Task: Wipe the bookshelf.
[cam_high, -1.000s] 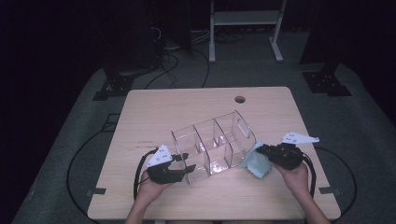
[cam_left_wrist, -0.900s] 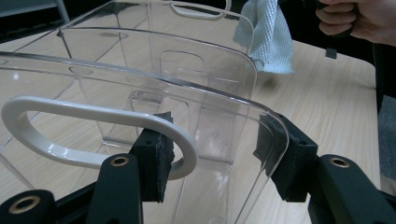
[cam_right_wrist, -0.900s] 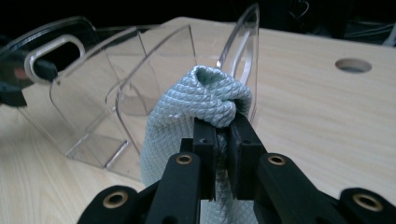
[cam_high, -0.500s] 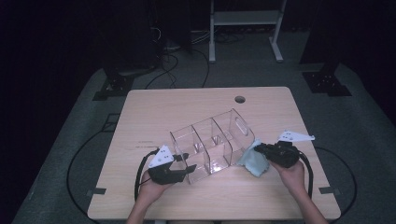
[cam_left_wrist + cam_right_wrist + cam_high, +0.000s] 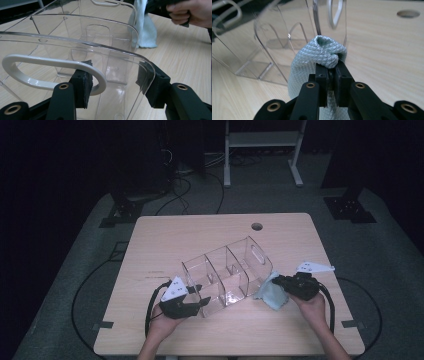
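Tongs on the left clamp one end wall of the clear plastic divided organiser, steadying it on the pale wooden counter — while the right tongs, pinched tight on a bunched light-blue cloth, press it against the far end wall, evidently to wipe it.

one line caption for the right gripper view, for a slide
Right gripper shut on a pale blue textured cloth beside a clear acrylic divided organiser.
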A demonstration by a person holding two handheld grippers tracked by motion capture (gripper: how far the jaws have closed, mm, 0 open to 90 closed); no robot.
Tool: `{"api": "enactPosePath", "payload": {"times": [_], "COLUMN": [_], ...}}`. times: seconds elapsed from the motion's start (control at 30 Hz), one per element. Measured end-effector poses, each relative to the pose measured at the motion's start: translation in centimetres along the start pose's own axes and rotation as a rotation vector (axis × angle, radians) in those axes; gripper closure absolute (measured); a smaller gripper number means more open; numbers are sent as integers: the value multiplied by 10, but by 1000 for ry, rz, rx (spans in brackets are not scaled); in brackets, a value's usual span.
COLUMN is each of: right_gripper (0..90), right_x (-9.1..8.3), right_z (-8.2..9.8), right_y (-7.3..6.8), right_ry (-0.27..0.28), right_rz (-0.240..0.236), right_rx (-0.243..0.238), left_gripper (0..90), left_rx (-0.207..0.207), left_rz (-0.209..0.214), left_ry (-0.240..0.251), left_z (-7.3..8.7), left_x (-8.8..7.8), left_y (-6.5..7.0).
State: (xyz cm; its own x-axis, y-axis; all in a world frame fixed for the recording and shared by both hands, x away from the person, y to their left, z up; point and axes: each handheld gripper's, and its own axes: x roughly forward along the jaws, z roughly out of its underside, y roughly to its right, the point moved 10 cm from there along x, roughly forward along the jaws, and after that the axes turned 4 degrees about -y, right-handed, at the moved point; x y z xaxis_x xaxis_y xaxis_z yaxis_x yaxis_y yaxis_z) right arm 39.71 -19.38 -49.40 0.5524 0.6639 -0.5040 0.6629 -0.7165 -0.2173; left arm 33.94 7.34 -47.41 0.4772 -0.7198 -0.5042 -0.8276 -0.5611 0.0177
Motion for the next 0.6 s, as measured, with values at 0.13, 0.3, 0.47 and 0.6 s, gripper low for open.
{"api": "enactPosePath", "payload": {"times": [0.13, 0.3, 0.47, 0.6], "right_gripper": [825, 825, 815, 817], "right_x": [-14, -17, -11, -5], "right_z": [-24, -42, -31, -19], "right_y": [-7, -12, -10, -7], "right_ry": [59, 78, 88, 67], "right_rz": [1, 16, -4, -1], "right_rx": [-25, -48, -16, -11], "left_gripper": [464, 464, 465, 465], "left_rx": [2, -1, -2, -3], "left_rz": [-3, -7, -12, -17], "left_ry": [-1, 3, 3, 5], "left_z": [0, 1, 1, 1], "left_x": [-1, -2, -2, -2], "left_y": [1, 5, 7, 8]}}
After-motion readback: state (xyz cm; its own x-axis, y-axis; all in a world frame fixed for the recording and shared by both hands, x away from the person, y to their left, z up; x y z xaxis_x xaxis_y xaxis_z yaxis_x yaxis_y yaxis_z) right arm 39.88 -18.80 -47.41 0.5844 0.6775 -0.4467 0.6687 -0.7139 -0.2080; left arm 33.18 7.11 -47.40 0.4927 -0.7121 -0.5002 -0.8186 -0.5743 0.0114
